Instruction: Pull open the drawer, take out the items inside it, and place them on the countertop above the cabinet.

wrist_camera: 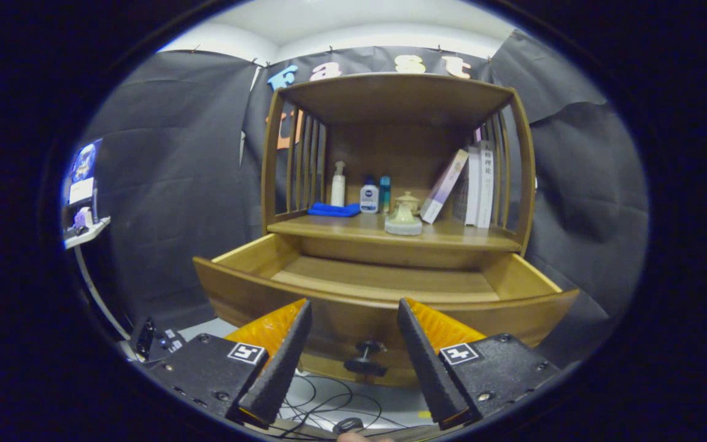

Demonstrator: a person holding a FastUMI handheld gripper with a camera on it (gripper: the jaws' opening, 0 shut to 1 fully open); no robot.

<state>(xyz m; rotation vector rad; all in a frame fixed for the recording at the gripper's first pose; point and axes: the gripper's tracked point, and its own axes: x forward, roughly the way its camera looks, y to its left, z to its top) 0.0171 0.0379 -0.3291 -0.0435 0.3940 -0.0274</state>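
A wooden cabinet's drawer (531, 279) stands pulled open just beyond my fingers. The part of its floor I can see is bare wood, and its front panel hides the near part. The dark knob (364, 359) on the drawer front sits between my two fingers, untouched by either. My gripper (354, 302) is open, holding nothing, with its tips level with the drawer's front rim. On the countertop (482, 236) above the drawer stand a pale ceramic jar (404, 218), a folded blue cloth (333, 210), a white pump bottle (338, 184) and two small bottles (375, 195).
Several books (473, 184) lean at the countertop's right end, under the cabinet's upper shelf with slatted sides. Cables (329, 405) lie on the floor below the drawer. A small white side shelf (86, 230) with devices stands far to the left against the black cloth wall.
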